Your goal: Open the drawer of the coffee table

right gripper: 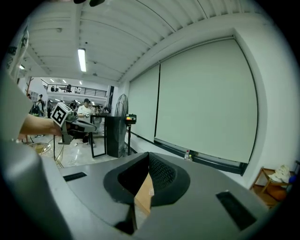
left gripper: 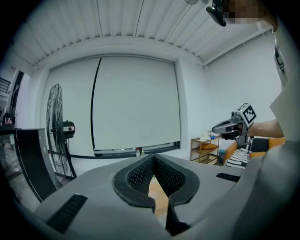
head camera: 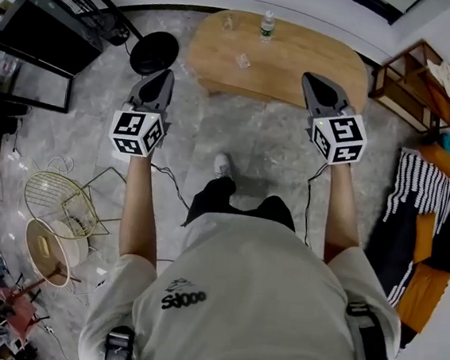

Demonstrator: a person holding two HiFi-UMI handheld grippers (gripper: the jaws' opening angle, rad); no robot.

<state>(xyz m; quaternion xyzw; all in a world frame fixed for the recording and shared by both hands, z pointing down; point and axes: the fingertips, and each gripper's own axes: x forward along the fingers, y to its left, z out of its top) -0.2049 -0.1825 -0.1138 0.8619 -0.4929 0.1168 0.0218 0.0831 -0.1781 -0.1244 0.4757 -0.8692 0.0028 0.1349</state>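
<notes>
**Head view.**
- Your left gripper [head camera: 169, 73]: jaws pressed together, nothing held. It hangs over the floor, just short of the near left end of the coffee table [head camera: 300, 71].
- Your right gripper [head camera: 308, 78]: jaws pressed together, empty. Its tip shows against the table's near right edge; contact cannot be told.
- Coffee table: oval and wooden, lying beyond both tips and spanning the gap between them. Its drawer cannot be made out.
- Bottle [head camera: 267, 25]: upright on the table's far edge.
- Wooden shelf [head camera: 411, 79], far right: a pale bundle [head camera: 446, 76] lies on its top level.

**Left gripper view.** The pads meet tip to tip with nothing between them. A strip of the table's wood shows low in the gap behind the tips.

**Right gripper view.** The pads are closed on each other and hold nothing. The same wood shows below them, and the bottle stands farther off to the right.
</notes>
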